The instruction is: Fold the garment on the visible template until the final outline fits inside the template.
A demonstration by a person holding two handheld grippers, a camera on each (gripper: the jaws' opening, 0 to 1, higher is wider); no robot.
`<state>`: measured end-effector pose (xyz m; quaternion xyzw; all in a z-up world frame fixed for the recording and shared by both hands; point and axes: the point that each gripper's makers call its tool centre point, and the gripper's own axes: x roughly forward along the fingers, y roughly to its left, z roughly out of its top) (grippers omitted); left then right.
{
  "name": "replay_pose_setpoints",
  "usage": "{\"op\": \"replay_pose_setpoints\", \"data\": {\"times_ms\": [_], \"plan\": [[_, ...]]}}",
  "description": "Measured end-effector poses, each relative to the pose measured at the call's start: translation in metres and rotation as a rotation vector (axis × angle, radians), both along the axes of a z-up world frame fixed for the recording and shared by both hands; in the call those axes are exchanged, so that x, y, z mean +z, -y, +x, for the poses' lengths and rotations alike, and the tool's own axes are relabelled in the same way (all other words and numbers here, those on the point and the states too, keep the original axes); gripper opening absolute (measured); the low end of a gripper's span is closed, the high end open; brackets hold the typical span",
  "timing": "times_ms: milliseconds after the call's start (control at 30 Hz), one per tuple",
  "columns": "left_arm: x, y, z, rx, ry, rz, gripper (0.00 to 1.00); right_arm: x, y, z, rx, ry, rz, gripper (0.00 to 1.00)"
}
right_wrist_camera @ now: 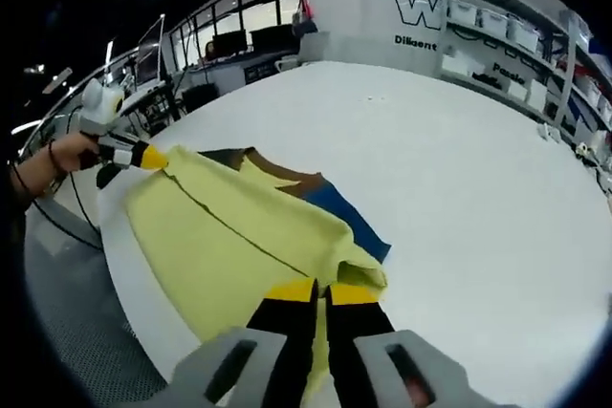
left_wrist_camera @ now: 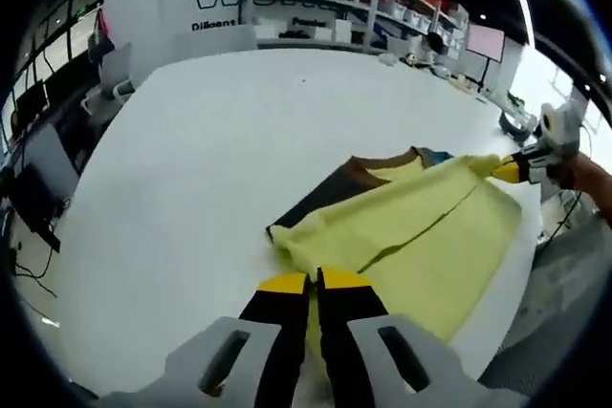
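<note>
Two gripper cameras facing each other across one yellow garment.

Each view looks from close above its own jaws, low centre of frame, along the yellow garment (left_wrist_camera: 421, 236) on the white table (left_wrist_camera: 239, 140); shelves fill the upper background of both.

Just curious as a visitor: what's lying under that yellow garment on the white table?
A flat template pokes out from beneath the yellow garment, showing brown, dark and blue sections on the white table. How far it extends underneath is hidden by the cloth.

A plain pale-yellow garment (left_wrist_camera: 421, 236) overlies a brown-and-blue template (right_wrist_camera: 335, 207) on a white table (left_wrist_camera: 239, 140), ahead of yellow-tipped black jaws.
</note>
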<state>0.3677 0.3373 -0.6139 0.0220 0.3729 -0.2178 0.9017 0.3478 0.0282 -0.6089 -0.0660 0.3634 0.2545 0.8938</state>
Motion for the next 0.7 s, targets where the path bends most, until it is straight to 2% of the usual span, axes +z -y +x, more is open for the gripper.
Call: {"op": "replay_pose_setpoints", "data": {"times_ms": [67,133,200,267,333,367,400,467,500,567,600,633,667,700], "plan": [[0.004,0.0,0.001,0.024,-0.005,-0.04,0.0,0.001,0.002,0.003,-0.018,0.001,0.001,0.0],[0.006,0.0,0.001,0.021,-0.007,-0.051,0.0,0.003,0.003,0.004,-0.019,0.009,0.002,0.0],[0.015,0.001,0.006,0.028,0.019,-0.075,0.0,0.014,0.002,0.009,-0.049,0.028,0.054,0.0],[0.02,-0.001,0.012,0.045,0.051,-0.08,0.0,0.015,0.004,0.012,-0.069,0.018,0.076,0.0],[0.024,-0.005,0.019,0.059,0.085,-0.042,0.0,0.016,0.006,0.016,-0.075,0.013,0.088,0.0],[0.026,-0.003,0.021,0.064,0.09,-0.055,0.0,0.017,0.006,0.017,-0.075,0.006,0.089,0.0],[0.031,0.002,0.026,0.101,0.094,-0.12,0.0,0.017,0.007,0.019,-0.084,-0.001,0.087,0.0],[0.032,0.004,0.03,0.117,0.082,-0.152,0.0,0.019,0.008,0.023,-0.086,-0.002,0.087,0.0],[0.032,0.005,0.033,0.112,0.083,-0.135,0.0,0.021,0.008,0.027,-0.095,0.0,0.1,0.0],[0.033,0.008,0.039,0.123,0.083,-0.158,0.0,0.021,0.01,0.032,-0.122,-0.011,0.125,0.0],[0.034,0.012,0.039,0.134,0.067,-0.194,0.0,0.022,0.012,0.036,-0.143,-0.016,0.139,0.0],[0.032,0.014,0.039,0.188,0.003,-0.265,0.0,0.024,0.012,0.04,-0.138,-0.016,0.13,0.0],[0.032,0.011,0.043,0.249,-0.023,-0.306,0.0,0.025,0.013,0.042,-0.128,-0.009,0.115,0.0],[0.032,0.009,0.046,0.26,-0.016,-0.315,0.0,0.026,0.013,0.044,-0.125,-0.005,0.105,0.0]]}}
